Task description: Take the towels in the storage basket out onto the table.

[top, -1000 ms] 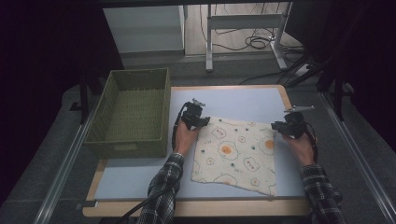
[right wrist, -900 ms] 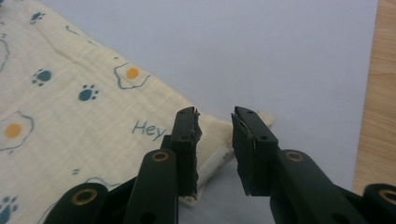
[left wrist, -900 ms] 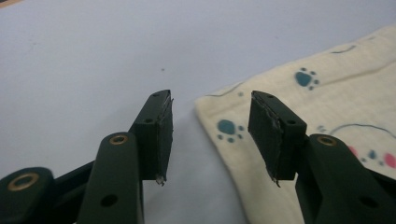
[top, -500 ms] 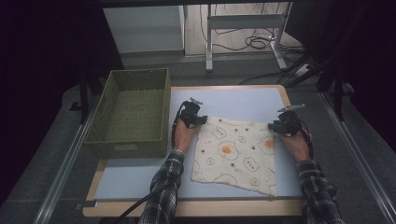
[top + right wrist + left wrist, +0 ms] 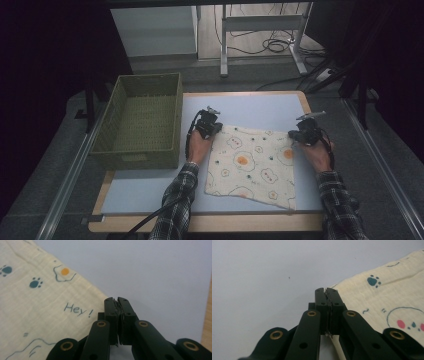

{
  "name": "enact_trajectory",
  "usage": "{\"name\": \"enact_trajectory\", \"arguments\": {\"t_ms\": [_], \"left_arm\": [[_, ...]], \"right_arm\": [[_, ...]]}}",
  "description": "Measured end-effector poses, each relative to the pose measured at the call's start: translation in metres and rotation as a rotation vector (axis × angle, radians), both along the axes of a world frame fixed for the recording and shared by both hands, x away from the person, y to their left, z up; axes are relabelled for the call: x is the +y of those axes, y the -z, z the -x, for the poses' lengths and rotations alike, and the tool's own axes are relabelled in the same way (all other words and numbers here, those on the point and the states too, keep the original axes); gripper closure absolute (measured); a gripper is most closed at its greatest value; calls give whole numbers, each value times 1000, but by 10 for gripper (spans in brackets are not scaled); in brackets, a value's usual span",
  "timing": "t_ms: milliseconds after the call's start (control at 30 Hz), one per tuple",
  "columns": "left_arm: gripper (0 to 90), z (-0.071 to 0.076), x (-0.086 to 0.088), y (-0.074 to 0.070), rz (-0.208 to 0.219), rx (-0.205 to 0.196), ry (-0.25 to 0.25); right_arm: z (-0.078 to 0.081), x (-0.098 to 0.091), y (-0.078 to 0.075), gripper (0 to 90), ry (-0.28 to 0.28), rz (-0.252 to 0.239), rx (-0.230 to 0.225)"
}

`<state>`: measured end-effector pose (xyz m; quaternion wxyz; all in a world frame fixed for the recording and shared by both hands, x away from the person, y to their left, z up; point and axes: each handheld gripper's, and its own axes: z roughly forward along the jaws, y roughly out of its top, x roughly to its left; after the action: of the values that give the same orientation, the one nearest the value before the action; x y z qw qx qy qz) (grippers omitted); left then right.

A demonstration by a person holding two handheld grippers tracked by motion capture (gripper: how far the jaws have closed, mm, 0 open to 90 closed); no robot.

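A cream cloth (image 5: 252,165) printed with fried eggs and paw marks lies flat on the pale blue mat (image 5: 260,107) that covers the wooden table (image 5: 200,224). It sits on the near right part of the mat, slightly skewed, with its far edge running between the 2 grippers.

The left gripper (image 5: 209,125) is at the cloth's far left corner. In the left gripper view its jaws have just been closing and now stand pressed together, with the corner's edge of the cloth (image 5: 387,297) pinched between them. The person's left hand (image 5: 199,148) rests on the mat just beside the cloth's left edge.

The right gripper (image 5: 302,136) is at the far right corner. In the right gripper view its jaws have also just been closing and meet tightly, and the cloth (image 5: 37,305) runs in under them at the corner, next to the printed word "Hey!". A thin sliver of fabric shows between the pads. The right hand (image 5: 320,152) lies just off the cloth's right edge.

A green woven basket (image 5: 142,150) stands to the left of the mat, well apart from the cloth, its right wall near the left gripper.
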<state>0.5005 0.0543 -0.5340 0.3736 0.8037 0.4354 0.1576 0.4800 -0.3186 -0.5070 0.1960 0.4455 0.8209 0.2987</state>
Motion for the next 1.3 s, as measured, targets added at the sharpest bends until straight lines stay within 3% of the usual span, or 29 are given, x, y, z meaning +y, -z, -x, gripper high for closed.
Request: {"name": "enact_trajectory", "arguments": {"t_ms": [233,367,433,533,867,1100,1300], "left_arm": [[895,-3,6,-23,20,-72,-37],[892,3,7,-23,1,-68,-24],[889,10,9,-21,11,-76,-42],[888,18,11,-19,20,-80,-58],[885,56,5,-24,-32,-106,-19],[882,83,7,-19,-3,-101,32],[883,106,13,-17,30,-96,28]], "right_arm": [[-17,-4,-20,874,42,-30,-63],[-15,-1,-25,874,20,-31,-67],[-10,-2,-24,874,8,-29,-66],[1,-6,-23,873,-14,-36,-71],[42,-14,-24,871,-82,-44,-82],[71,-22,-22,870,-107,-44,-83],[94,-25,-19,870,-131,-53,-76]]}}
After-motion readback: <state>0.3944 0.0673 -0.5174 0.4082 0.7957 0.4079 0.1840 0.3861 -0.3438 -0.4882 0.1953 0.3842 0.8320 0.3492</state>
